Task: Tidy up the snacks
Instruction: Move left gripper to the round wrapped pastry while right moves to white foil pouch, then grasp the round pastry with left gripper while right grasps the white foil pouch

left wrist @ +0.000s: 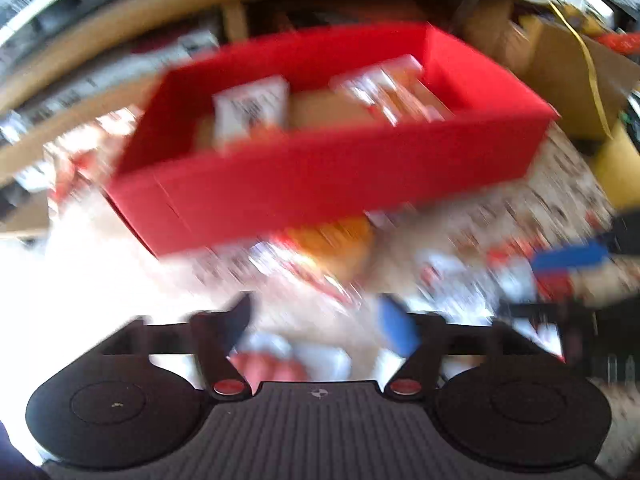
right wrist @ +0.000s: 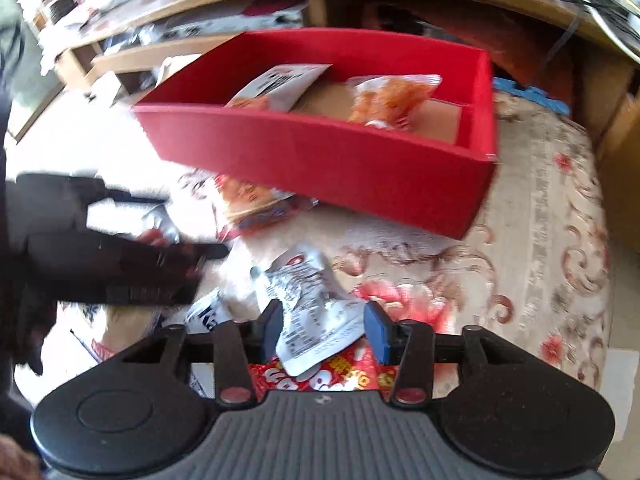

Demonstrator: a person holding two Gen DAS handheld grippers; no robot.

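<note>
**Snacks between the tools and the red box**

In the right wrist view, the right tool (right wrist: pixel 323 330) stands partly spread around a silver packet (right wrist: pixel 310 312); the packet lies in the gap, and whether the pads press on it cannot be told. A red packet (right wrist: pixel 320 378) lies under it, on a flowered cloth (right wrist: pixel 540 240). To the left, the left tool (right wrist: pixel 120 248) shows as a dark blur over other wrappers. Farther on, an orange packet (right wrist: pixel 248 204) lies just beside the near wall of the red box (right wrist: pixel 320 160). Inside the box rest a white-backed packet (right wrist: pixel 280 84) and a clear bag of orange snacks (right wrist: pixel 388 100).

The left wrist view is heavily blurred. There the left tool (left wrist: pixel 320 322) stands spread wide with nothing gripped, above smeared wrappers. Beyond it is the red box (left wrist: pixel 320 184), and behind that wooden shelves (left wrist: pixel 120 24).
</note>
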